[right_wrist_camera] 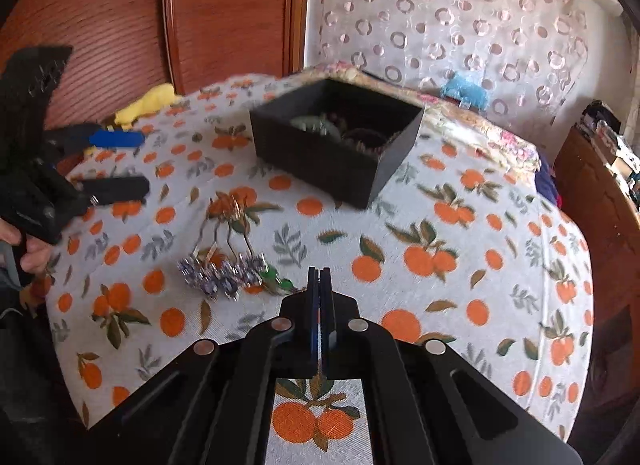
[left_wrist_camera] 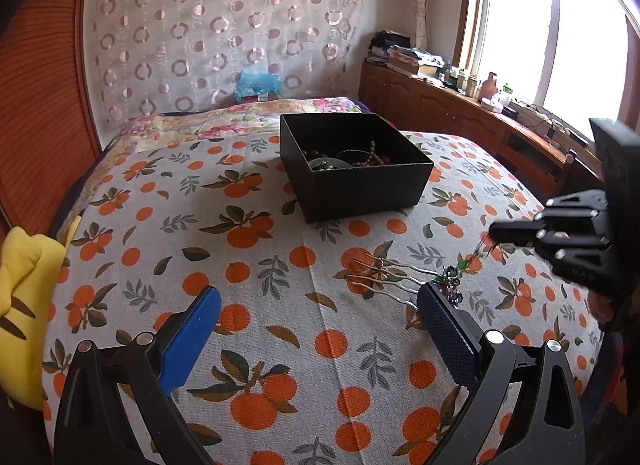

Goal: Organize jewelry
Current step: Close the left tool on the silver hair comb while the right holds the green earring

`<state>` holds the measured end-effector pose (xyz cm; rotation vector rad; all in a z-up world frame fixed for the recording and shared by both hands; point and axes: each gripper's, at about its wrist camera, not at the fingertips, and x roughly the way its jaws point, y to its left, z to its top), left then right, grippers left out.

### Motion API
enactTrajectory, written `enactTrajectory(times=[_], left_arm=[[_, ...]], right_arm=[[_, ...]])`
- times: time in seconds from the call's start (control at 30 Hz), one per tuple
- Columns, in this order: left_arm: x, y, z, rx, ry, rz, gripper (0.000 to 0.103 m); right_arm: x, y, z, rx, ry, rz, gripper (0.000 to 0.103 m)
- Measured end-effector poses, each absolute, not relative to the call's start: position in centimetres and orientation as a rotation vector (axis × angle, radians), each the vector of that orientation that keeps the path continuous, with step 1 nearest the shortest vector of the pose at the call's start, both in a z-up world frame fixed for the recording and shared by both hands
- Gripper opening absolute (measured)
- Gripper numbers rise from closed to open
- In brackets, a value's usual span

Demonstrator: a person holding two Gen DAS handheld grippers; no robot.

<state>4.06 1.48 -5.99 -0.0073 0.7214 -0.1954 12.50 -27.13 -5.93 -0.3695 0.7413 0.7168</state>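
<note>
Several metal hairpins [left_wrist_camera: 380,273] with purple ornaments [right_wrist_camera: 224,275] lie on the orange-print bedspread [left_wrist_camera: 280,249]. A thin strand with green beads [right_wrist_camera: 274,277] runs from the ornaments to my right gripper [right_wrist_camera: 319,271]. That gripper is shut on the strand and shows from the side in the left wrist view [left_wrist_camera: 493,231]. My left gripper [left_wrist_camera: 320,291] stands open over the bedspread, holding nothing, its right finger [left_wrist_camera: 444,325] beside the ornaments. It also appears in the right wrist view [right_wrist_camera: 144,162]. A black open box [left_wrist_camera: 360,193] [right_wrist_camera: 320,169] farther back holds beads and other jewelry.
A yellow cushion [left_wrist_camera: 24,305] lies at the bed's left edge by a wooden panel [left_wrist_camera: 40,105]. A wooden cabinet [left_wrist_camera: 460,113] with clutter runs under the window on the right. A hand [right_wrist_camera: 32,257] holds the left gripper.
</note>
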Motion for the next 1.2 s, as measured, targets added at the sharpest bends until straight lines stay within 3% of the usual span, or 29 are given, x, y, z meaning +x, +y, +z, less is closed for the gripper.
enactTrajectory(times=[0.27,0.7,0.77,0.97,1.2], left_arm=[[3.8,0.8,-5.9,-0.007,0.731,-0.219,0.095],[3.9,-2.9,-7.3,-0.042,0.799,-0.307,0.094],[4.0,-3.5,-7.6,-0.037,0.814,-0.312,0.079],[4.5,-5.2,-8.5,-0.013,0.848,-0.318,0.062],[5.1,-5.8,-9.0,-0.009,0.850,-0.293,0.059]], right_arm=[[12.2,-28.3,-2.6,-0.345,0.654,0.672,0.001],[12.4,-30.2,-5.0,-0.307,0.695,0.639,0.001],[12.4,-30.4,-5.0,-0.300,0.694,0.640,0.001],[12.4,-30.6,-5.2,-0.300,0.694,0.640,0.001],[12.4,-30.7,-5.2,-0.297,0.694,0.640,0.001]])
